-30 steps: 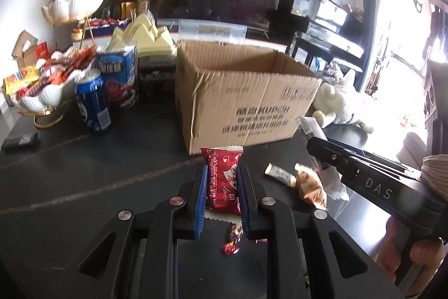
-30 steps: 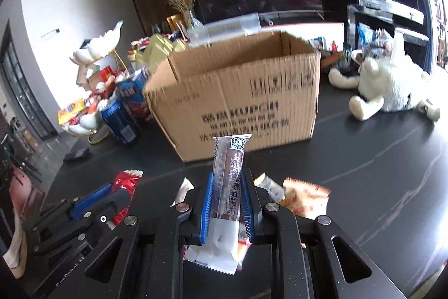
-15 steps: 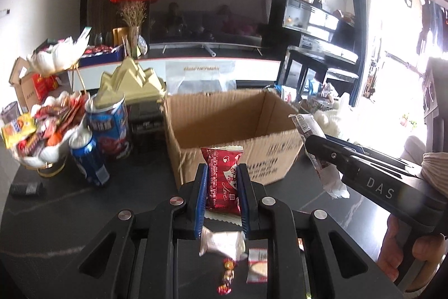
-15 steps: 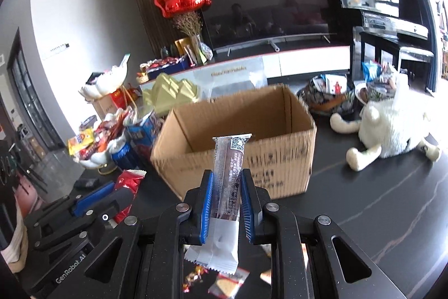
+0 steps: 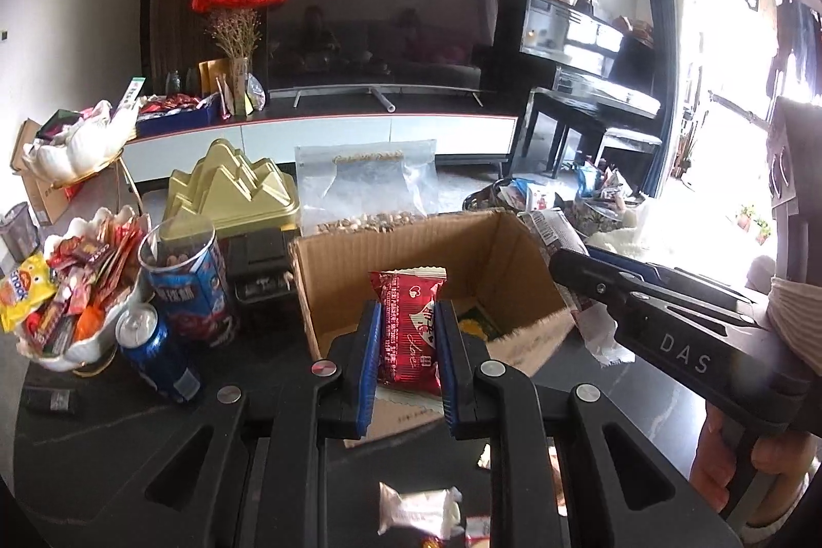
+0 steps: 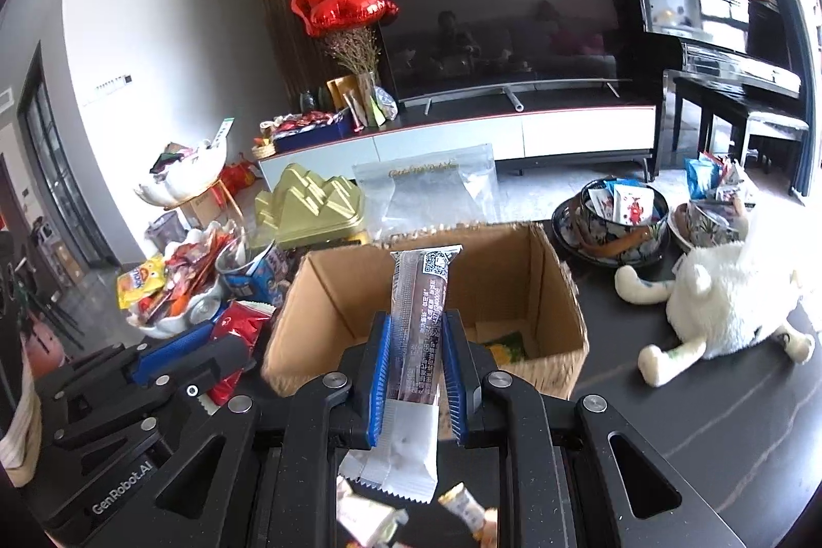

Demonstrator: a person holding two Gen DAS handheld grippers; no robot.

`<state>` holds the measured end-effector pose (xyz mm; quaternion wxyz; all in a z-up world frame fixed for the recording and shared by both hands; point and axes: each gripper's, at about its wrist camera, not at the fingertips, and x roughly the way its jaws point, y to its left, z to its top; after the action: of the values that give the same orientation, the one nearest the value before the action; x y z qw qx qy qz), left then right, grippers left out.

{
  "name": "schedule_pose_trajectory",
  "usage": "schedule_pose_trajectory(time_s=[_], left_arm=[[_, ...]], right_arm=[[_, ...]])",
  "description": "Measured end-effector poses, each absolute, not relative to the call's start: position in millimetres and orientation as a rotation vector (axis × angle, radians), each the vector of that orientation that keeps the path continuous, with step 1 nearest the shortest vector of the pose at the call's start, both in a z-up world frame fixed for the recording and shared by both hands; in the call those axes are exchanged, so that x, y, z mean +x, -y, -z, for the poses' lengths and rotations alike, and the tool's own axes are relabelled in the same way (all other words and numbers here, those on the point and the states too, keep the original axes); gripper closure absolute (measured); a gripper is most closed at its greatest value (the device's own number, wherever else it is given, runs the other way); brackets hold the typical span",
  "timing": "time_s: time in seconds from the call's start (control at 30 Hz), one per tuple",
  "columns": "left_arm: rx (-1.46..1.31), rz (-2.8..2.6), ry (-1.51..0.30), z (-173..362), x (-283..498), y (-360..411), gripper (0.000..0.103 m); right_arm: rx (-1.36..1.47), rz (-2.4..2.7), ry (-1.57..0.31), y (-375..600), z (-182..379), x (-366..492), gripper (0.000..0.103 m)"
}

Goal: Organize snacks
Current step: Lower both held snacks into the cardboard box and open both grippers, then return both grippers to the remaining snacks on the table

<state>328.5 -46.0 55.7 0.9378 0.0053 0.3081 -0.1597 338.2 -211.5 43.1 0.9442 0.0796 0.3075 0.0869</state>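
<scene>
A: What is the left gripper (image 5: 406,337) doing?
B: Clamping a red snack packet (image 5: 409,332) above the cardboard box (image 5: 519,270).
A: The right gripper (image 6: 415,358)?
B: Gripping a brown bar wrapper (image 6: 418,322) over that box too.

A home living room; television (image 5: 380,24), piano (image 5: 580,50), heart balloons (image 6: 344,6).

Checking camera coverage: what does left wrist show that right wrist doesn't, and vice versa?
Left wrist only: the blue soda can by the snack bowl, and a hand holding the right gripper's handle.

Right wrist only: the white plush toy lying right of the box, plus the patterned bowl behind it.

Both: the open cardboard box, the red snack packet clamped in the left gripper, and the long brown snack bar clamped in the right gripper.
</scene>
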Motion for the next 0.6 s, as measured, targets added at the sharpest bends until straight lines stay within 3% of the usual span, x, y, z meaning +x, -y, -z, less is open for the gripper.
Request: schedule_pose_trajectory(time_s=[0.37,0.47,0.5,0.6], left_arm=[[0.026,0.323,-0.657,-41,386,54,0.082],[0.038,0.312,-0.667,-35,395,58,0.075],[0.046,0.294,-0.662,-34,395,58,0.069],[0.037,0.285,-0.661,-34,389,55,0.066]], right_arm=[[0.136,-0.177,-0.631,214,-32,392,0.082],[0.136,-0.183,-0.646,215,-24,402,0.082],[0.136,-0.183,-0.65,215,-22,405,0.078],[0.1,-0.147,-0.64,214,-18,403,0.065]])
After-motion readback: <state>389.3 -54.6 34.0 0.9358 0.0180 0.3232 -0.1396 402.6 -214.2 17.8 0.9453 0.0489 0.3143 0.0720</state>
